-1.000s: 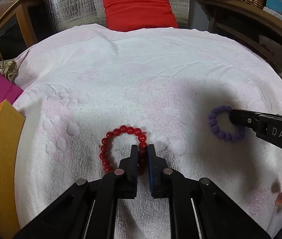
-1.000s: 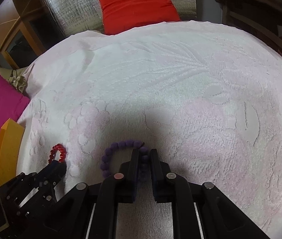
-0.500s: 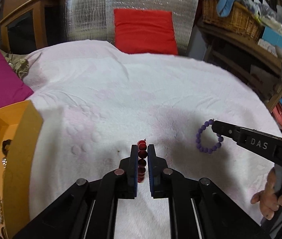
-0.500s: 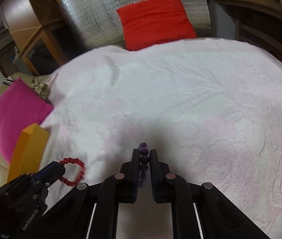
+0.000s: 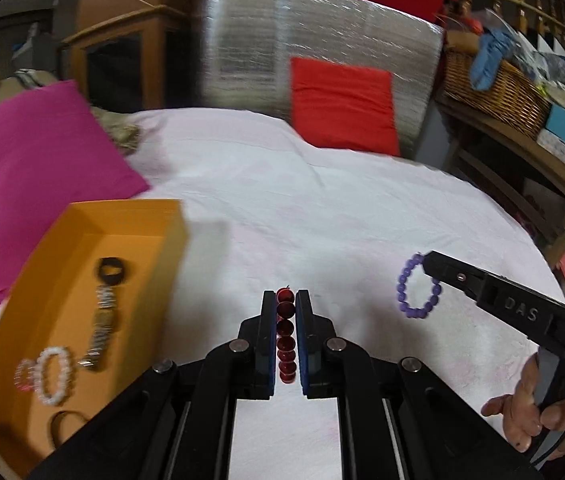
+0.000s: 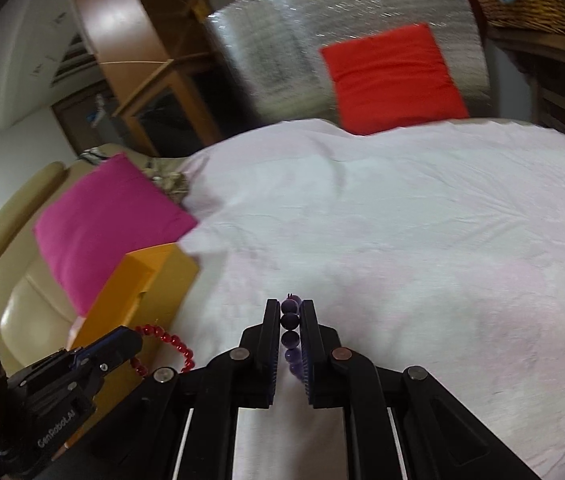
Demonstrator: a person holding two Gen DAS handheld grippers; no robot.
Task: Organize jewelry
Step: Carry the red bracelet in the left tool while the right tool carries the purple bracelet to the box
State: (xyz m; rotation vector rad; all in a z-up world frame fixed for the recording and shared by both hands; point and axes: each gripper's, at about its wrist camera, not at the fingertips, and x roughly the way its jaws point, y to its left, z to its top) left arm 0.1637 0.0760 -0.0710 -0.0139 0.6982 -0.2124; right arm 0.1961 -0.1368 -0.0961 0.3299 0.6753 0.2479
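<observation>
My left gripper (image 5: 285, 298) is shut on a red bead bracelet (image 5: 286, 340), held edge-on above the white towel (image 5: 322, 208). In the right wrist view that red bracelet (image 6: 166, 344) dangles from the left gripper (image 6: 132, 340) beside the orange box. My right gripper (image 6: 290, 306) is shut on a purple bead bracelet (image 6: 291, 336); in the left wrist view the purple bracelet (image 5: 418, 286) hangs as a loop from the right gripper (image 5: 428, 262). An open orange box (image 5: 34, 308) at the left holds several bracelets and rings, among them a white bead bracelet (image 5: 52, 376).
A pink cushion (image 5: 30, 168) lies behind the box, a red cushion (image 5: 344, 106) leans on a silver foil panel (image 5: 322, 40) at the back. A wicker basket (image 5: 494, 88) sits on a shelf at the right. A person's hand (image 5: 542, 412) grips the right handle.
Both grippers lifted their bracelets off the towel and swung left toward the orange box, whose inside has come into view. The bracelets now hang free.
</observation>
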